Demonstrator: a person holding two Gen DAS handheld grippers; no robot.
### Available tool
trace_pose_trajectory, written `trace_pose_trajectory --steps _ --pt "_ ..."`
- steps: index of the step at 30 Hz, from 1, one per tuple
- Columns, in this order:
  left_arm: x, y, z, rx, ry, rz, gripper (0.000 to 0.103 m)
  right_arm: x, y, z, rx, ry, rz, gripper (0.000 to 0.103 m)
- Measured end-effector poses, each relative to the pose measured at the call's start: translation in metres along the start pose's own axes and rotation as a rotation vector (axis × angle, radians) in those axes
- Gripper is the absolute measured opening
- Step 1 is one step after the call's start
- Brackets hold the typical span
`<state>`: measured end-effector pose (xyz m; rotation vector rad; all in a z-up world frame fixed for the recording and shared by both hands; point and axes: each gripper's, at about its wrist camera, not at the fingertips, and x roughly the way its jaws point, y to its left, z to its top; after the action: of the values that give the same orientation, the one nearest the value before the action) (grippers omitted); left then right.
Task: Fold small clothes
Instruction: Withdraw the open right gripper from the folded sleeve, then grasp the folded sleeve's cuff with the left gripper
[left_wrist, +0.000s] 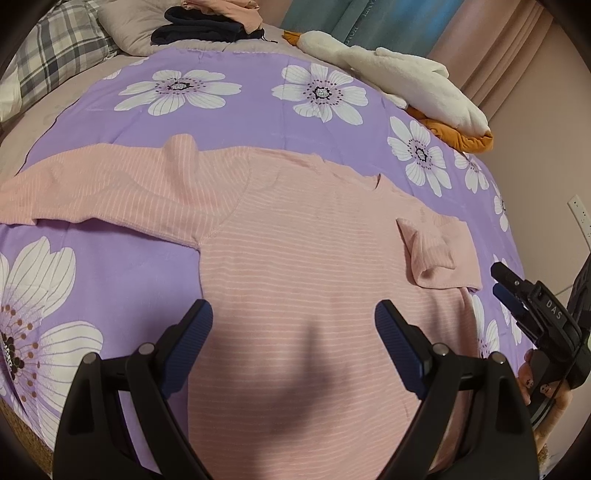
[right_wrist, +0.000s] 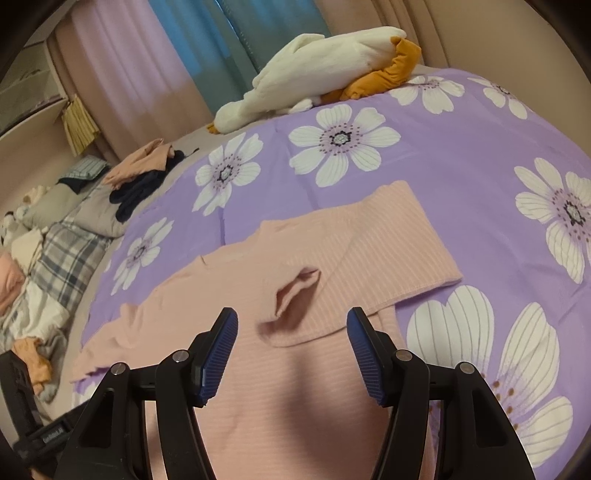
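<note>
Purple floral bedspread (left_wrist: 258, 110), white plush goose (right_wrist: 314, 70), plaid pillow (left_wrist: 55, 55), teal curtain (right_wrist: 207, 48) behind.

The left wrist view looks down close over the pink top (left_wrist: 295, 258) on the bed (left_wrist: 258, 110), facing the pillows at 11 o'clock; the right wrist view hovers equally near, facing the curtains at 12 o'clock. Both share the top and the white plush (right_wrist: 314, 74).
</note>
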<state>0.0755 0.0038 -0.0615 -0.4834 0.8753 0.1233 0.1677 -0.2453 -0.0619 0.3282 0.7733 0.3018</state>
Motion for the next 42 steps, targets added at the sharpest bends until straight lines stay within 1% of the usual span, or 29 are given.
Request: trace_pose_trajectory --steps 7,14,19,22,23,27,29,31,32,34,35,37,40,42 --pt "-0.001 -0.012 0.014 0.025 -0.019 0.018 0.089 0.000 -0.004 0.000 0.011 -0.017 0.005 0.061" --pt "0.008 -0.026 0.037 0.044 -0.037 0.027 0.089 0.000 -0.010 0.008 -0.005 -0.036 0.002 0.061" --pt "0.032 -0.044 0.055 0.033 0.002 -0.002 0.088 -0.006 -0.023 0.024 0.015 -0.086 -0.026 0.061" --pt "0.050 -0.066 0.057 0.046 0.054 -0.033 0.088 -0.007 -0.037 0.023 0.045 -0.108 -0.044 0.063" --pt "0.055 -0.075 0.056 0.063 0.063 -0.039 0.088 -0.007 -0.042 0.021 0.059 -0.106 -0.040 0.065" --pt "0.076 -0.118 0.049 0.163 0.075 -0.046 0.088 -0.004 -0.062 0.017 0.113 -0.093 -0.053 0.065" --pt "0.086 -0.142 0.039 0.228 0.054 -0.015 0.081 -0.005 -0.069 0.016 0.131 -0.095 -0.071 0.065" --pt "0.095 -0.160 0.030 0.295 0.034 0.003 0.077 -0.004 -0.074 0.015 0.140 -0.090 -0.084 0.065" --pt "0.102 -0.167 0.025 0.318 0.038 0.001 0.072 -0.004 -0.077 0.014 0.141 -0.085 -0.087 0.065" --pt "0.116 -0.173 0.021 0.320 0.065 -0.004 0.066 -0.001 -0.082 0.012 0.146 -0.073 -0.093 0.065" --pt "0.123 -0.175 0.021 0.315 0.077 -0.008 0.062 0.000 -0.085 0.012 0.153 -0.068 -0.097 0.065" --pt "0.136 -0.178 0.018 0.325 0.091 -0.001 0.056 0.000 -0.092 0.010 0.174 -0.064 -0.100 0.065" --pt "0.148 -0.180 0.016 0.338 0.099 0.030 0.054 -0.001 -0.098 0.010 0.190 -0.066 -0.099 0.065" --pt "0.150 -0.179 0.013 0.343 0.101 0.020 0.049 -0.001 -0.101 0.009 0.197 -0.067 -0.100 0.065"
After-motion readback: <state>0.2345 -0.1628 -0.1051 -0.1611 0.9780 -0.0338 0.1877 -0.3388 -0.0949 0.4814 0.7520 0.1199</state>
